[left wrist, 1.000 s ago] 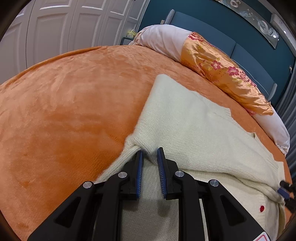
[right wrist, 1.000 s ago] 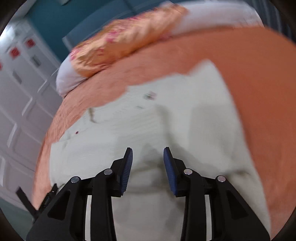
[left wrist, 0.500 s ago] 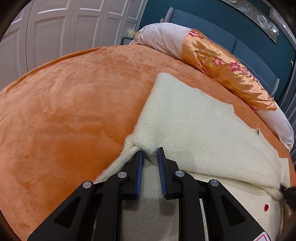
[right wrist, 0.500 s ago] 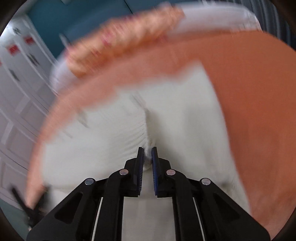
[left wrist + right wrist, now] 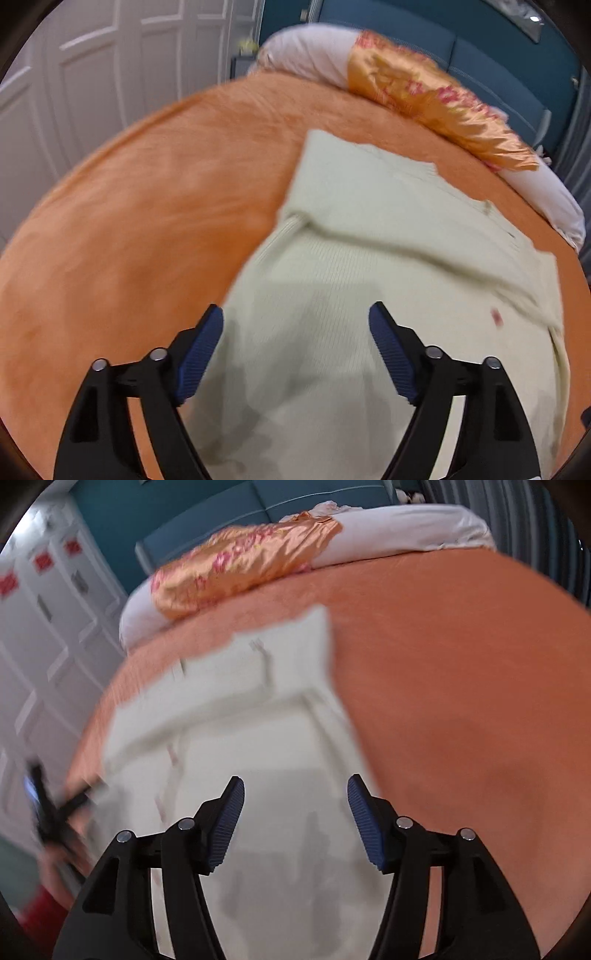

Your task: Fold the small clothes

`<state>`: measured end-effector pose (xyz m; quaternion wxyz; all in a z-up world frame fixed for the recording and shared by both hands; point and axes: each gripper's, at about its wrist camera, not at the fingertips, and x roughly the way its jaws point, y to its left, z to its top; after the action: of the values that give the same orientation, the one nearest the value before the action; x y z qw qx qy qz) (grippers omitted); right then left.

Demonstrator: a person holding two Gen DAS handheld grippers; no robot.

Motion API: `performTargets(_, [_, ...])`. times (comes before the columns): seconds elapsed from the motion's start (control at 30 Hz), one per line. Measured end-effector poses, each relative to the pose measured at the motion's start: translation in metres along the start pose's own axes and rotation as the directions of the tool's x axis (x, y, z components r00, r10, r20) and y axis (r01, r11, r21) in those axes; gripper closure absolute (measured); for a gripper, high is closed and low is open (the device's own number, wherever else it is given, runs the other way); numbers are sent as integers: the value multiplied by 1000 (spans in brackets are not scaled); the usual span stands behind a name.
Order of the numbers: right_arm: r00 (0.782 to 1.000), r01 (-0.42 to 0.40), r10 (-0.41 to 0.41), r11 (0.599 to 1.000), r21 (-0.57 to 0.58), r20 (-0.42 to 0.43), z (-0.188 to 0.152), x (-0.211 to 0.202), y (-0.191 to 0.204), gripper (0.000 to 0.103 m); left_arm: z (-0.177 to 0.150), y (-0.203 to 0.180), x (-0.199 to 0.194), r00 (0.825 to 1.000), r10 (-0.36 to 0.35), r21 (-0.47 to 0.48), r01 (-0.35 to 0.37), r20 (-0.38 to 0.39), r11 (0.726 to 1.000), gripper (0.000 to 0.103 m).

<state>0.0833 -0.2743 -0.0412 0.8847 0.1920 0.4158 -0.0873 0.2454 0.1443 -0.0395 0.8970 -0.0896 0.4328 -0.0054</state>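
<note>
Looking at the cream sweater [image 5: 388,229], I see it lying on the orange bed [image 5: 147,221] with a fold ridge across its middle, its far half toward the pillows [image 5: 258,561] and the near half under my tools. My left tongs [image 5: 295,325] and right tongs [image 5: 295,797] both hang spread wide above the knit, gripping nothing. Judging from this, the soft knit could slide on the plush cover or bunch if I pinch only the top layer, and the motion blur in both views makes a misplaced grab on the hem likelier.
</note>
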Motion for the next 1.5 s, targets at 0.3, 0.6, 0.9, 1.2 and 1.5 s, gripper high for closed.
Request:
performTargets(0.3, [991,-16,39,985,174,-130,-103,-50,-59,43,-123,75,-81,981,63,-25,-69,-184,997,17])
performTargets(0.6, [958,-176,237,931,321,-162,-100,-13,-31,40,-104,67,-73,978,-69,-140,42,-199,989,17])
performTargets(0.9, [954,-159,233,927,340,-188,-96,2,-12,75,-97,55,-60,970,-30,-81,11,-241,997,60])
performTargets(1.2, [976,-147,174,970,195,-130,-89,-44,2,98,-92,55,-109,962,-161,-91,144,-221,985,96])
performTargets(1.5, [963,-125,131,991,41,-236,-147,-102,-18,99,-151,54,-181,946,-132,85,164,-295,983,97])
